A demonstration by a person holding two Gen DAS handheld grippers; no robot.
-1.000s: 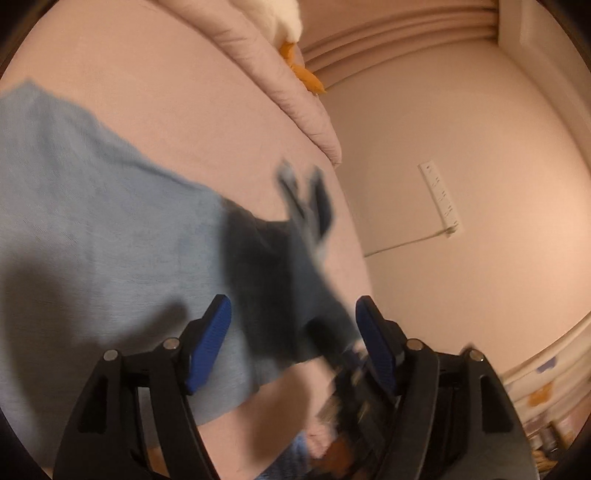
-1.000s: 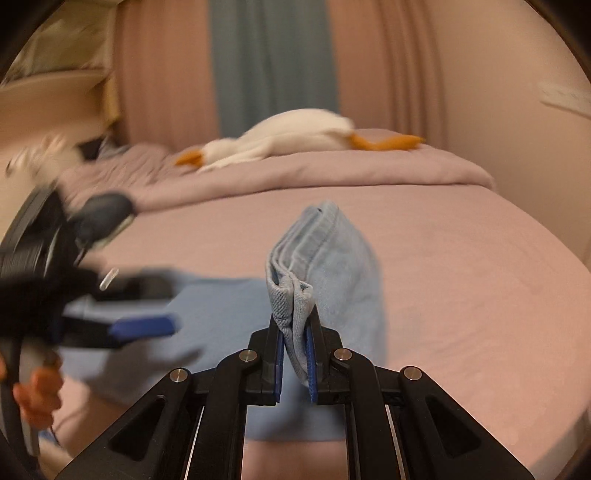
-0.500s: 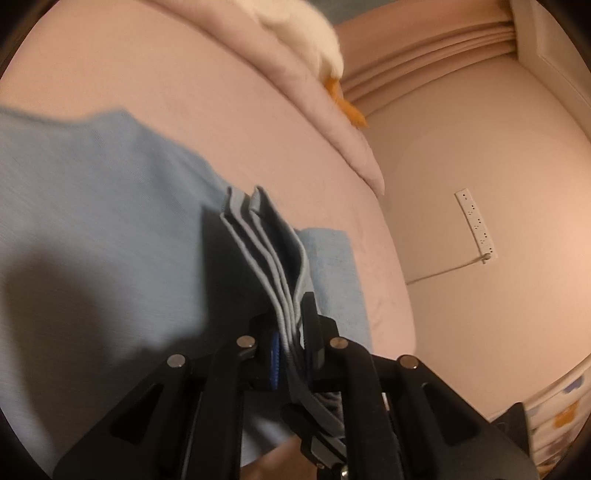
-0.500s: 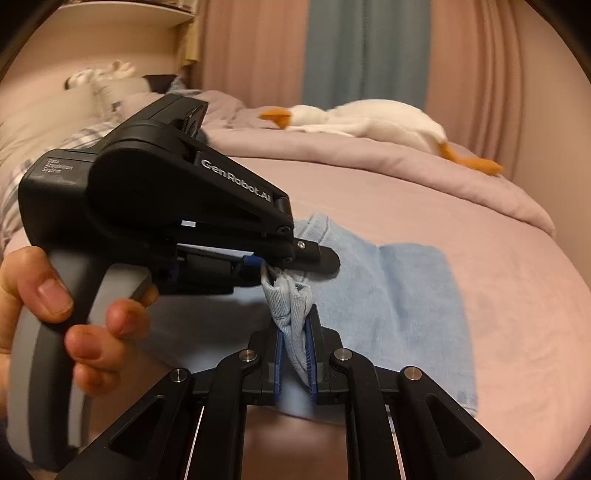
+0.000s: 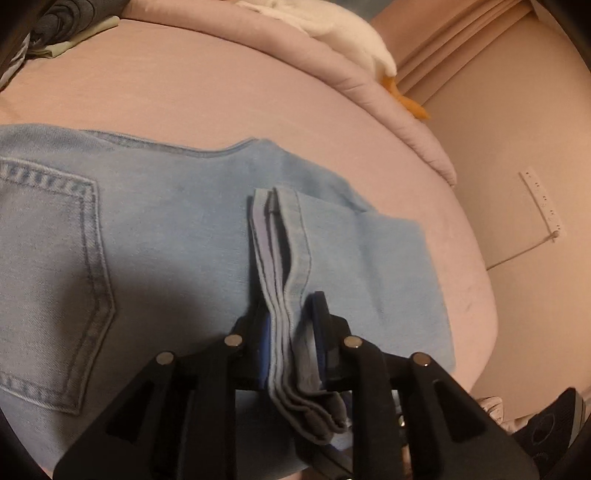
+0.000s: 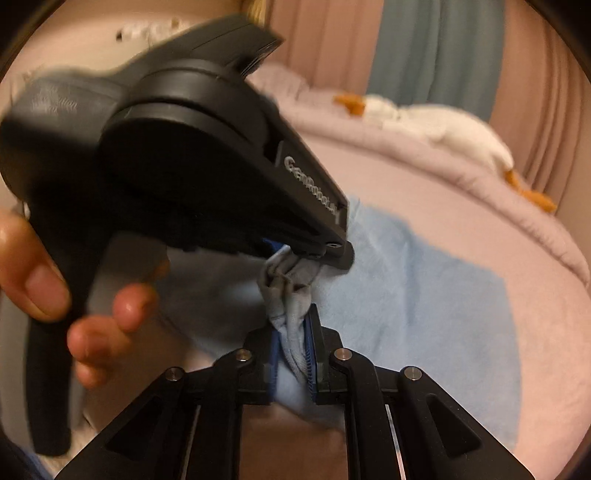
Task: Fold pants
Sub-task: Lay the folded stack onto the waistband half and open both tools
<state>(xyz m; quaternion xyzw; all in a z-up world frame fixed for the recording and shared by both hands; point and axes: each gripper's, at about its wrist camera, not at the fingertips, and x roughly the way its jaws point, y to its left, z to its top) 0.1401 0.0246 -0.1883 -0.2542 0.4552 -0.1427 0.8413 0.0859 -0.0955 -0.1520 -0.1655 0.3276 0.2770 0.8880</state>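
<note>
Light blue denim pants (image 5: 155, 236) lie on the pink bed, back pocket at the left, legs folded over to the right. My left gripper (image 5: 290, 343) is shut on the stacked leg hems (image 5: 280, 240), held up over the pants. In the right wrist view my right gripper (image 6: 293, 354) is shut on the same bunched hems (image 6: 286, 295), just below the left gripper's body (image 6: 177, 177), whose fingers (image 6: 334, 254) pinch the hems from above. The pants' folded part (image 6: 424, 295) spreads out behind.
The pink bed (image 5: 221, 92) has a rolled duvet and a white plush goose (image 5: 354, 33) at its far side; the goose also shows in the right wrist view (image 6: 454, 133). Folded clothes (image 5: 62, 26) lie at the far left. A wall with a power strip (image 5: 543, 203) is on the right.
My left gripper, open a second ago, closed on the hems beside the right gripper. Both grippers have carried the hems over the pants toward the pocket end.
</note>
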